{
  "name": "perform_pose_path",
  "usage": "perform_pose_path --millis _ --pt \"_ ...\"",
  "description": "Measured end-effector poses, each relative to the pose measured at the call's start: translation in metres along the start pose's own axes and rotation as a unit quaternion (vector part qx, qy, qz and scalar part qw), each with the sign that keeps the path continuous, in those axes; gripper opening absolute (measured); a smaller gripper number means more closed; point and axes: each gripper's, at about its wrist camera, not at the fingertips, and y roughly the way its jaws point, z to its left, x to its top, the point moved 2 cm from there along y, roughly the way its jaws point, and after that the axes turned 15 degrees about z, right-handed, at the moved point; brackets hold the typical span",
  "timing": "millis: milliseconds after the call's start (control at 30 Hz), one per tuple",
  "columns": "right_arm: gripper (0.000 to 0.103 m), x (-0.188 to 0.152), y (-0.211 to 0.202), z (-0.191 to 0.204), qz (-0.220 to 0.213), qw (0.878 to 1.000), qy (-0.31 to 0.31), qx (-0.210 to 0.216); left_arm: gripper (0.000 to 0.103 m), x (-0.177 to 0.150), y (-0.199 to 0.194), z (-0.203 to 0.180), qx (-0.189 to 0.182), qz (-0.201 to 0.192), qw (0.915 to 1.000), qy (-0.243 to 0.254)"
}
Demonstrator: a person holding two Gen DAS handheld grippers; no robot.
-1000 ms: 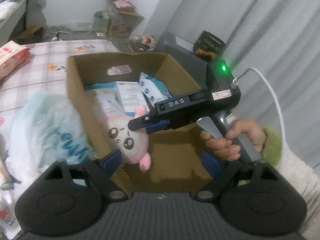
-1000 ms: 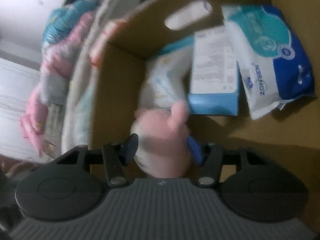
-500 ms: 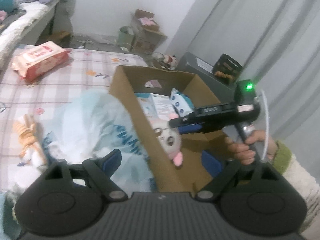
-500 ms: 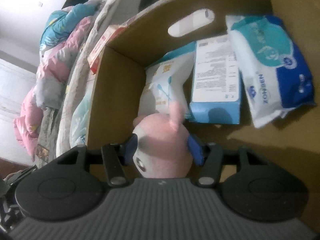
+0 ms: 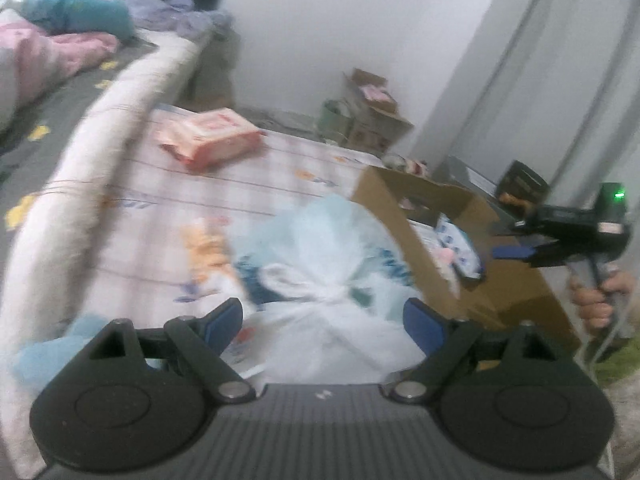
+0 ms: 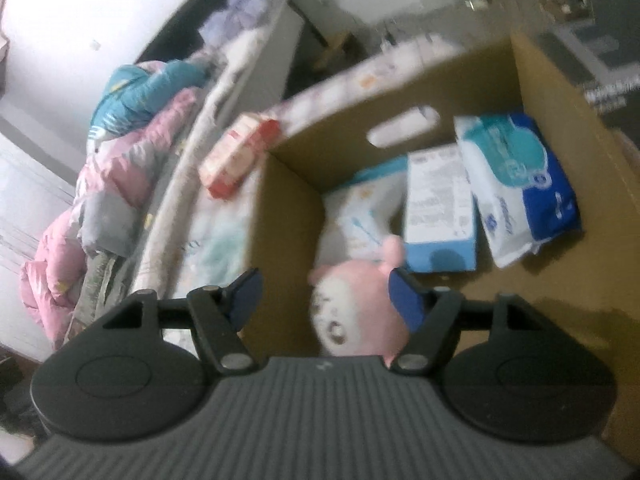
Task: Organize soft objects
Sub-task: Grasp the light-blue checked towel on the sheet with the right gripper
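A pink and white plush (image 6: 356,312) lies low inside the cardboard box (image 6: 288,220), right beside the right-hand pad. My right gripper (image 6: 324,294) hangs over the box with its jaws opening; the left pad stands well clear of the plush. In the left wrist view that gripper (image 5: 516,252) shows above the box (image 5: 396,204), held by a hand (image 5: 600,300). My left gripper (image 5: 322,320) is open with nothing between its fingers, over a pale blue and white plastic bag (image 5: 320,256) on the bed beside the box.
The box holds a blue and white wipes pack (image 6: 516,176), a light blue carton (image 6: 438,208) and a white pack (image 6: 360,216). A pink wipes pack (image 5: 208,140), an orange soft toy (image 5: 204,248) and a blue plush (image 5: 44,356) lie on the checked bedsheet. Pink and teal bedding (image 6: 132,132) is piled beyond.
The right gripper's jaws have spread and let go of the pink plush, and the gripper has risen. The left gripper has swung left, away from the box, over the bag.
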Motion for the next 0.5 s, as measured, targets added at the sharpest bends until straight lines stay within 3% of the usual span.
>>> perform_pose_path --millis 200,300,500 --pt "0.071 -0.021 -0.007 0.064 -0.01 0.999 -0.046 0.024 0.09 -0.029 -0.017 0.029 0.04 -0.009 0.9991 -0.013" --pt "0.071 -0.033 0.008 0.098 0.008 0.997 -0.074 0.038 0.09 -0.045 -0.021 0.039 0.06 -0.01 0.998 -0.019" --pt "0.071 -0.059 0.051 0.162 0.056 0.989 -0.112 0.081 0.09 -0.073 -0.024 0.058 0.061 -0.014 0.9971 -0.043"
